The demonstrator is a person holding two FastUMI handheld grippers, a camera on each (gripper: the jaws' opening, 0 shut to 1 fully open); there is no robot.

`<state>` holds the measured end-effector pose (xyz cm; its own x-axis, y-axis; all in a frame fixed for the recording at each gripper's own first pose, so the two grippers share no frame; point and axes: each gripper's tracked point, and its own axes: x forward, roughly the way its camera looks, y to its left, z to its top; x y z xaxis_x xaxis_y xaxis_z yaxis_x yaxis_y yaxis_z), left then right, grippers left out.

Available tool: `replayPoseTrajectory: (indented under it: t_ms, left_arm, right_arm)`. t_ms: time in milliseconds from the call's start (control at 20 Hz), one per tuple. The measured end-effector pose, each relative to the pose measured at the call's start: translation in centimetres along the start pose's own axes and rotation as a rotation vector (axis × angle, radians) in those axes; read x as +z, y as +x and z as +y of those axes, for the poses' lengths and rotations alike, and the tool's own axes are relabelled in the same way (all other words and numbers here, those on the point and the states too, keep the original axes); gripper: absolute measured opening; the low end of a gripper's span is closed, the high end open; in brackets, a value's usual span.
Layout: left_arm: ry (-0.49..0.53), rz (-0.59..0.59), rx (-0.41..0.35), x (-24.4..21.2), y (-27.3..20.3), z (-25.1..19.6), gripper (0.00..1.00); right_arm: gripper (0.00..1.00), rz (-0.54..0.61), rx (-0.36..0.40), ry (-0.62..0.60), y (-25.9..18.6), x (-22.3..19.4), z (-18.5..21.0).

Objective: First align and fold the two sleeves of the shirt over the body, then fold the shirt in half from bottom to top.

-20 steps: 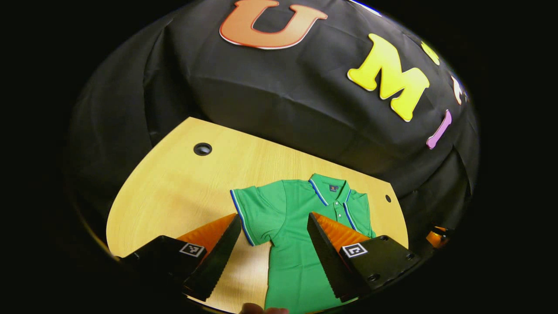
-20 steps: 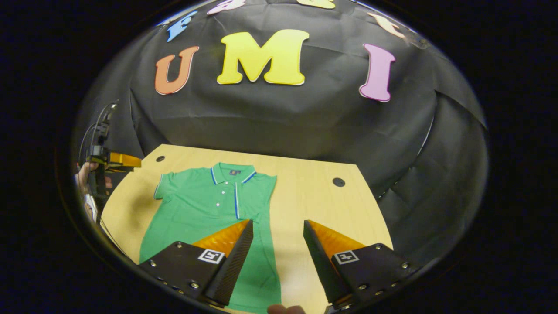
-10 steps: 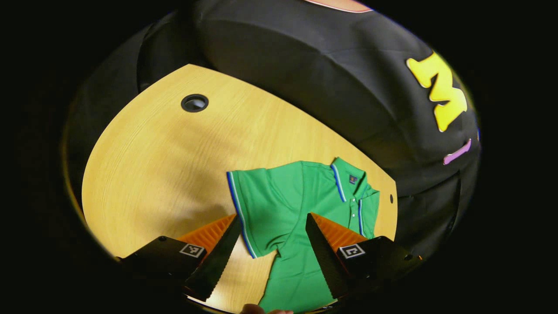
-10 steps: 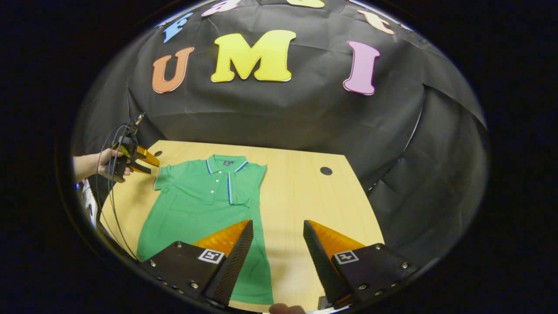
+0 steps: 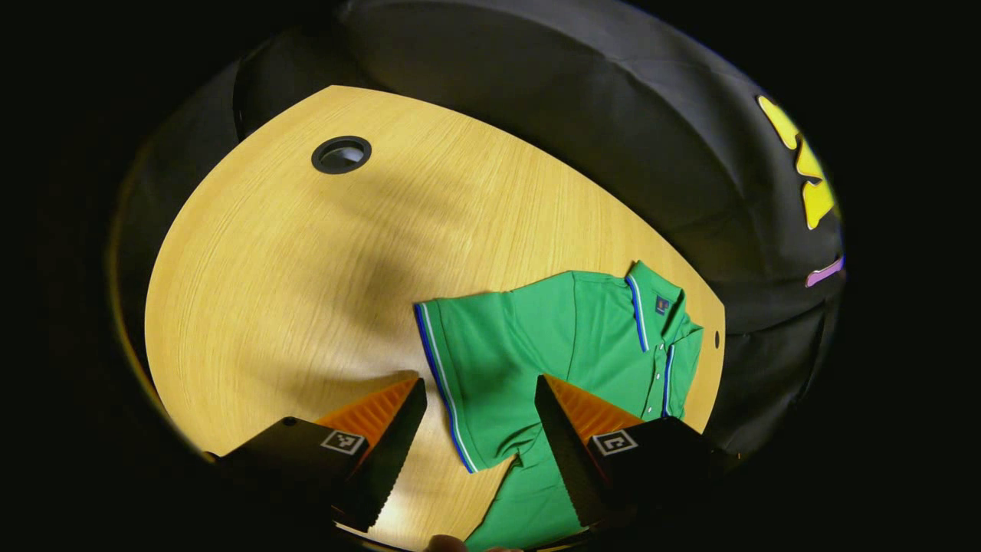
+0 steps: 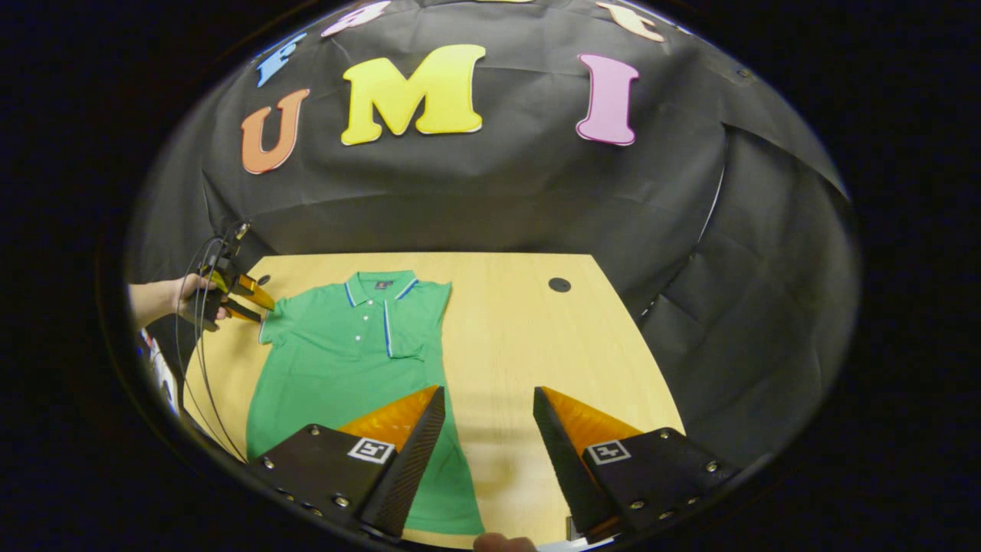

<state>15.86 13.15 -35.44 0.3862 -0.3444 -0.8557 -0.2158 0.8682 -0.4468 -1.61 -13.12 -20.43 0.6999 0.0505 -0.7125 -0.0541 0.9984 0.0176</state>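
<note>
I am looking at a green polo shirt (image 6: 337, 360) lying flat and face up on the wooden table (image 6: 529, 345), collar toward the booth's black cloth wall (image 6: 490, 207). In the right gripper view, the shirt is occupying the left half of the tabletop; its far sleeve is already lying folded over the body, giving a straight edge on that side, while the other sleeve (image 5: 460, 368) is still lying spread out on the wood. There is a small dark label inside the collar (image 5: 661, 304), but it is too small for me to read; the blue-and-white trim on the collar, placket and sleeve cuff is showing clearly. I am holding the left gripper (image 5: 479, 441) with its fingers spread wide and nothing between them, and in the left gripper view the striped cuff of the spread sleeve is sitting right in the gap ahead of the fingers. The right gripper view is giving me what the left one cannot: the left gripper (image 6: 249, 299) from outside, held by a hand (image 6: 188, 299) with cables trailing down, its tips just beside the sleeve edge; I cannot tell whether they are touching the cloth. The right gripper (image 6: 483, 452) is also standing wide apart and empty, hanging over the shirt's lower hem area and bare table. A round cable hole (image 5: 342, 154) is showing in the tabletop in the left gripper view, well apart from the shirt.
</note>
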Motion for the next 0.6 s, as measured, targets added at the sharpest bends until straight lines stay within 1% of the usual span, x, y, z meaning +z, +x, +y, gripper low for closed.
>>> replayPoseTrajectory:
  t_ms: [100,150,200,350,550,600]
  left_arm:
    - [-0.003,0.016,0.016,-0.3,0.4,0.2,0.92]
    - [0.005,0.006,0.022,0.0,0.5,0.1,0.92]
    - [0.013,0.003,0.026,0.1,0.6,0.0,0.89]
    - [0.038,0.012,0.065,-0.2,1.1,-0.2,0.88]
    - [0.084,0.034,0.170,-0.4,1.7,0.2,0.75]
    - [0.098,0.039,0.198,-0.5,1.8,0.4,0.68]
  right_arm:
    - [0.76,0.001,-0.008,0.002,0.4,0.0,-0.7]
    - [0.76,0.003,-0.013,0.003,0.5,-0.1,-1.0]
    - [0.76,0.006,-0.018,0.007,0.7,-0.2,-1.4]
    - [0.76,0.025,-0.030,0.030,1.2,-1.1,-2.2]
    - [0.76,0.027,-0.040,0.050,1.6,-1.5,-3.1]
    - [0.76,0.027,-0.043,0.056,1.7,-1.5,-3.3]
